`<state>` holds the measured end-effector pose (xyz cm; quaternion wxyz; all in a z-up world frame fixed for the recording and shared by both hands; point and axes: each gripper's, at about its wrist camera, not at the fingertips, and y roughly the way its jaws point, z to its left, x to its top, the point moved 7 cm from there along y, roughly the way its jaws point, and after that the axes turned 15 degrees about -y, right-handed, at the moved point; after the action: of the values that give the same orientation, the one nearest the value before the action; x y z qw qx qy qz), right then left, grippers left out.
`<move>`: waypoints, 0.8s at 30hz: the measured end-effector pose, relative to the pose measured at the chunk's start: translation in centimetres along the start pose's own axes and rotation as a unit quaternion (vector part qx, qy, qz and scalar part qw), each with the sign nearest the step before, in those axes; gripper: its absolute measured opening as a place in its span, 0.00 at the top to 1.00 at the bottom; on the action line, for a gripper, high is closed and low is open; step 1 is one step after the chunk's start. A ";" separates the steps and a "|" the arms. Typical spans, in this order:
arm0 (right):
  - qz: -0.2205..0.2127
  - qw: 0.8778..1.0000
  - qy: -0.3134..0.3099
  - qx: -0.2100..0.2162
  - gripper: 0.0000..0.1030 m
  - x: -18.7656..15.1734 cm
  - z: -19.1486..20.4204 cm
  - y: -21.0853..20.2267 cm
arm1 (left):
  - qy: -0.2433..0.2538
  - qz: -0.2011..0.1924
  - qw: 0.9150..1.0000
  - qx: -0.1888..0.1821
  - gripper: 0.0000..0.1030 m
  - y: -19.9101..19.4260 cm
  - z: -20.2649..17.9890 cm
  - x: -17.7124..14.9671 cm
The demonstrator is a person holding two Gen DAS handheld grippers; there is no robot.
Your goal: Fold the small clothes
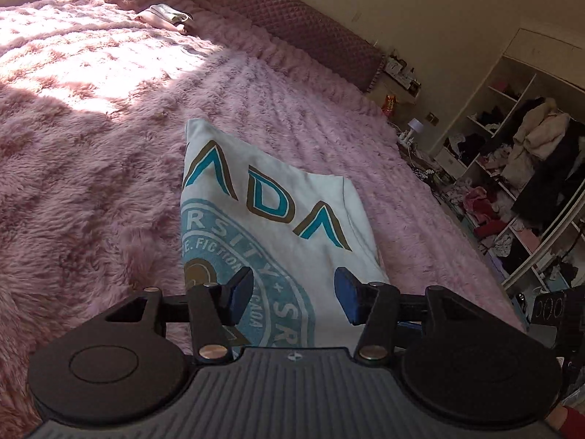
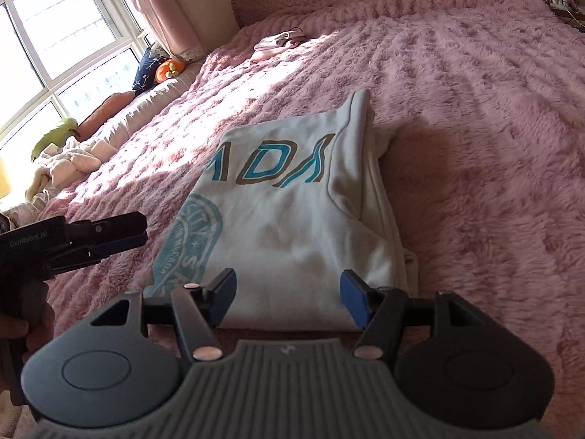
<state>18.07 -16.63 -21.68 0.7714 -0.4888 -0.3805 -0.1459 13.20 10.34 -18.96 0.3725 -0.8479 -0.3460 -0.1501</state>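
The white printed top (image 1: 270, 216) lies folded into a narrow panel on the fluffy pink blanket (image 1: 91, 168), its lettering cut off by the folds (only "ADA" and part of a round teal crest read) and its near edge hidden behind each gripper's body. The left gripper (image 1: 294, 294) and right gripper (image 2: 289, 298) both hover over it with jaws apart, holding nothing. A small folded pile (image 2: 279, 42) lies near the quilted headboard (image 1: 292, 25); sun enters the window (image 2: 55, 36), and 1 cluttered wardrobe (image 1: 519, 168) is too blurred to itemise.
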 end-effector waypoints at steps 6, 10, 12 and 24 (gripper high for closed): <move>0.024 0.999 0.027 -0.013 0.42 -2.1 -1.1 1.5 | -0.031 0.014 0.999 0.026 0.50 2.1 3.0 -1.3; 0.034 0.998 0.025 -0.036 0.41 -1.4 -0.4 1.4 | -0.051 0.010 0.998 0.035 0.49 1.2 2.0 -0.3; 0.033 0.997 0.030 -0.057 0.41 -0.4 0.1 0.5 | -0.046 0.004 0.998 0.051 0.47 0.0 0.7 0.2; 0.024 0.978 -0.031 -0.206 0.21 4.8 6.3 -7.9 | -0.003 -0.047 0.980 0.191 0.15 -7.9 -6.0 -0.9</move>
<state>13.80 -14.26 -11.62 0.6454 -0.6505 -0.3540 -0.1870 7.06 9.32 -11.12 0.5190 -0.7445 -0.4088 -0.0960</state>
